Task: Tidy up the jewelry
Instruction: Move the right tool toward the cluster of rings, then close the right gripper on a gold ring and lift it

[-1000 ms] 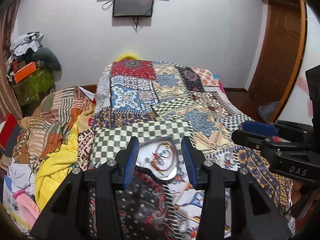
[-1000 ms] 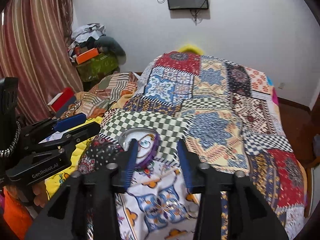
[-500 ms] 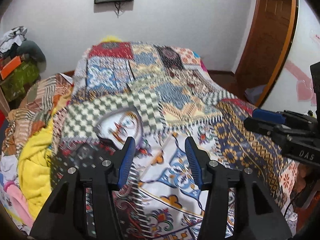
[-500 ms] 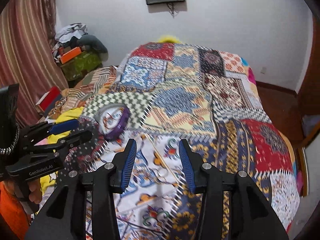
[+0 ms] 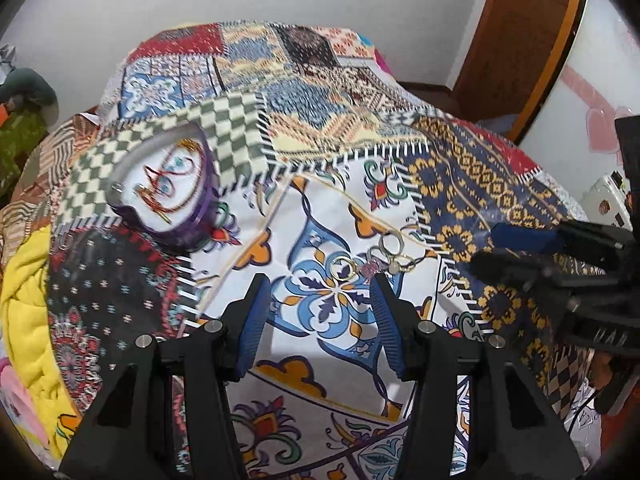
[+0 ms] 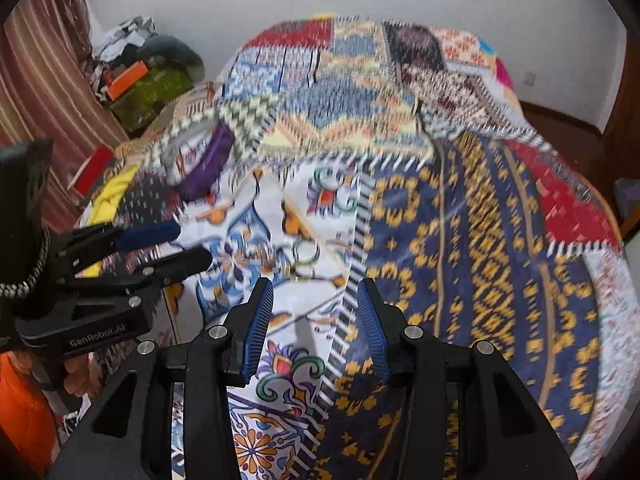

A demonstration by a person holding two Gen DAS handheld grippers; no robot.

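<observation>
Rings (image 5: 390,254) at 12 o'clock of my left gripper (image 5: 316,316); both jaws spread, empty; pinch 1 ring squarely, then box (image 5: 168,196).

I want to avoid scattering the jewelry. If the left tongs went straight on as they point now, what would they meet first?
Probably the small pile of rings lying on the quilt, just ahead of the open left tongs and slightly right of their centre line. Depth is hard to judge; they might touch bare quilt first.

You see a patchwork quilt (image 5: 328,92) on the bed, a yellow blanket (image 5: 24,280), a wooden door (image 5: 524,32) and a striped curtain (image 6: 36,76).
</observation>
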